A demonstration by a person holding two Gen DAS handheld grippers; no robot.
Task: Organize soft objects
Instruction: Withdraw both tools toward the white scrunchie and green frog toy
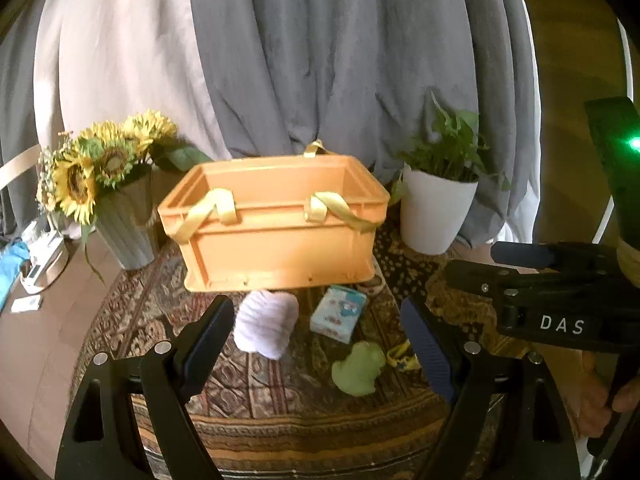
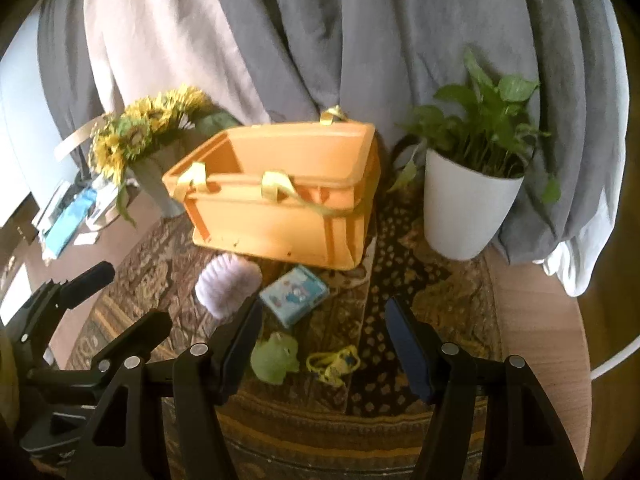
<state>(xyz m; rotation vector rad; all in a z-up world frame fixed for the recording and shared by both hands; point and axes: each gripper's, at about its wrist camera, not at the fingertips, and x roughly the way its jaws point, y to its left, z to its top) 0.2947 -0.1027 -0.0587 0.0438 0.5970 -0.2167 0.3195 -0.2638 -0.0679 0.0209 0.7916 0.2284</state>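
Grey and white curtains (image 1: pixel 320 60) hang behind a round bench (image 2: pixel 532 320) covered with a patterned cloth (image 1: pixel 280 380). At the back of it stands an orange plastic crate (image 1: pixel 276 220) with yellow ribbon handles, flanked by a vase of sunflowers (image 1: pixel 100 168) on one side and a leafy plant in a white pot (image 1: pixel 436 208) on the other.

By my reading the sorting has not begun. What shows of the crate's inside looks empty, though its floor is hidden from both cameras. All the soft things lie on the cloth in front of it: a fluffy lilac-white ball (image 1: pixel 266 322) just beside the crate's near wall, a light blue packet (image 1: pixel 339 312) with a printed cartoon design next to it, a green squashy toy (image 1: pixel 358 368) nearer the cameras, and a small yellow stringy item (image 2: pixel 334 362) beside that. All four are left to put away.

The left gripper (image 1: pixel 320 354) and the right gripper (image 2: pixel 322 350) both hover over these things with jaws spread wide, grasping nothing.

The only legible writing is "DAS", in white on the right gripper's black body. The packet's print is too blurred to read.
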